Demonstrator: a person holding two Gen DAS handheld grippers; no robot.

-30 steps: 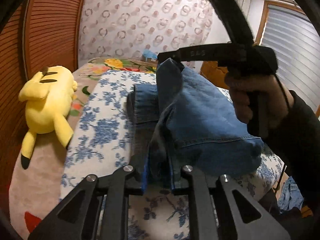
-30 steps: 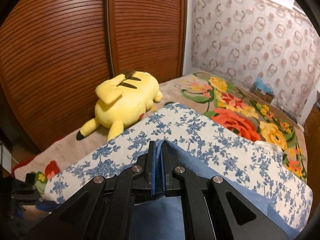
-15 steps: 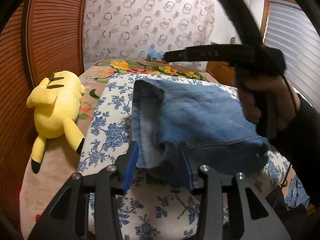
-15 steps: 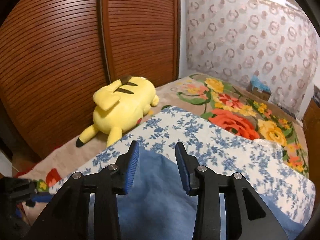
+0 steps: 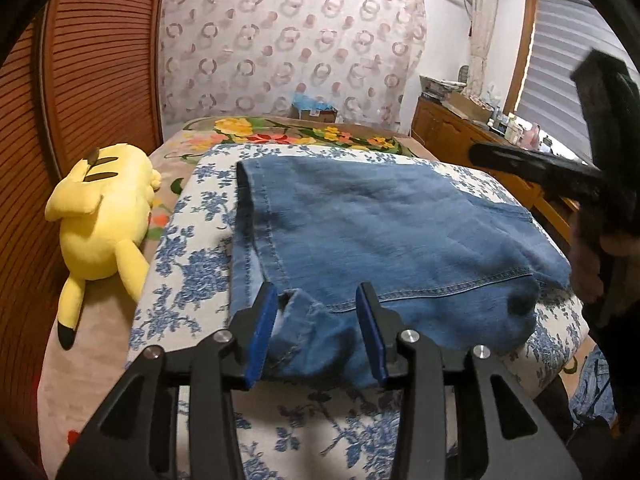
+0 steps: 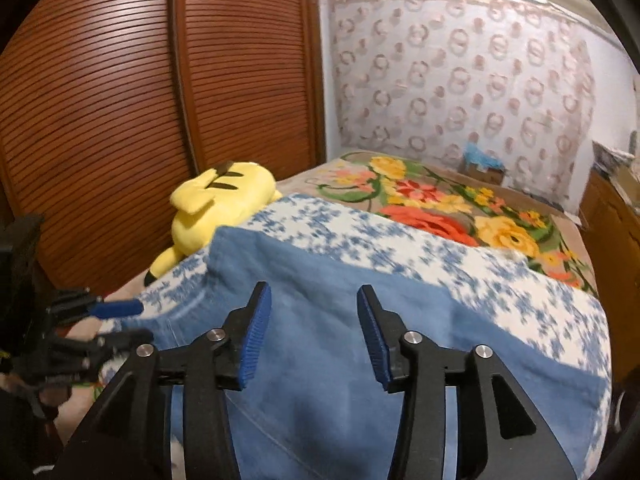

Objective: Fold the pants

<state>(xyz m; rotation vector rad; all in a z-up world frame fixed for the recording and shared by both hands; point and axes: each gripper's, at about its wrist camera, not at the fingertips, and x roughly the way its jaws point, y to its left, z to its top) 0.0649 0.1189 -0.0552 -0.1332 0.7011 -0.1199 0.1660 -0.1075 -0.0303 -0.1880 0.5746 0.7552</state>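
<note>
The blue denim pants lie folded flat on a white cushion with blue flowers. My left gripper is open at the near edge of the pants, its blue pads either side of a rumpled corner, holding nothing. My right gripper is open just above the pants, holding nothing. In the left wrist view the right gripper and its gloved hand show at the right edge. In the right wrist view the left gripper shows at the far left, open.
A yellow plush toy lies left of the cushion beside the brown louvred wardrobe doors. A floral blanket covers the bed behind. A wooden cabinet stands at the far right by the window.
Both grippers were shut on the lifted pants a second ago. They laid the fold down, opened and let go. The right gripper has drawn back to the right.
</note>
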